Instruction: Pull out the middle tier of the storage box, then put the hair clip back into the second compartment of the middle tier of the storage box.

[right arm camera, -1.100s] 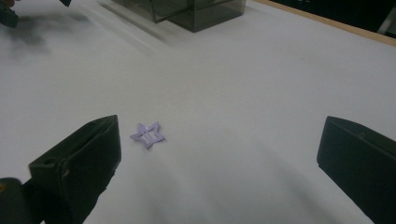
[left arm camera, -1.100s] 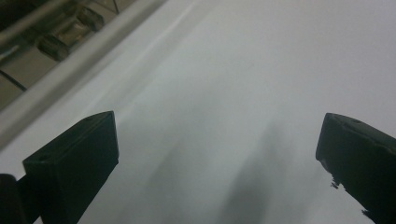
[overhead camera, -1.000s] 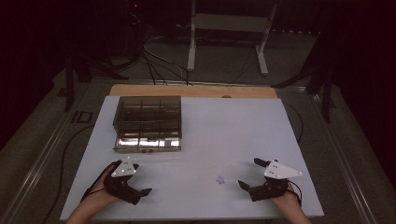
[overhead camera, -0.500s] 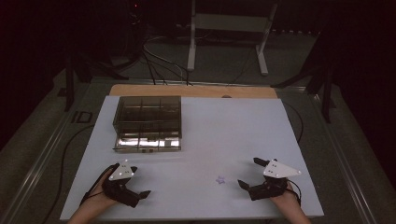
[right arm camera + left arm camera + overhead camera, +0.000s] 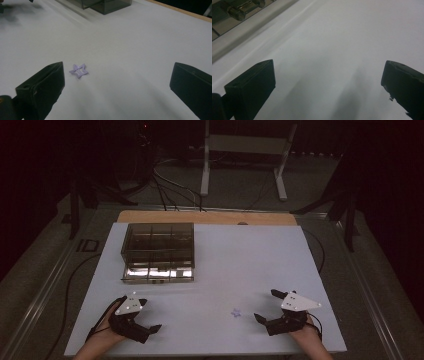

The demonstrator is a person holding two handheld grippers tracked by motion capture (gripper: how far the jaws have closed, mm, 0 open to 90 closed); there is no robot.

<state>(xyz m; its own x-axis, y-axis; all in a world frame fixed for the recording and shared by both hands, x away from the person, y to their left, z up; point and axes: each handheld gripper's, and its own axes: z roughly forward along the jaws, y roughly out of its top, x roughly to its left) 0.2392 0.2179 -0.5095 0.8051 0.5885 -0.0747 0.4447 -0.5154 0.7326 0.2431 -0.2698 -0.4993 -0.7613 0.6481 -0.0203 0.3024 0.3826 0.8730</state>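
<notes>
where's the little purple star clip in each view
High view: the star clip lies on the white table, low and right of centre, just left of the right gripper.
Right gripper view: it lies by the left jaw.
Left gripper view: not in it.
Shared landmark: the compartment box.

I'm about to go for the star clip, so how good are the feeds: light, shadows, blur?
High view: dim, surroundings black, star clip just a faint pale speck on the white board. Right gripper view: brighter, clip sharp, near jaws soft-edged, faint shadows. Left gripper view: board smeared with soft grey shadows, glare on the compartment box's shiny metal latch.
</notes>
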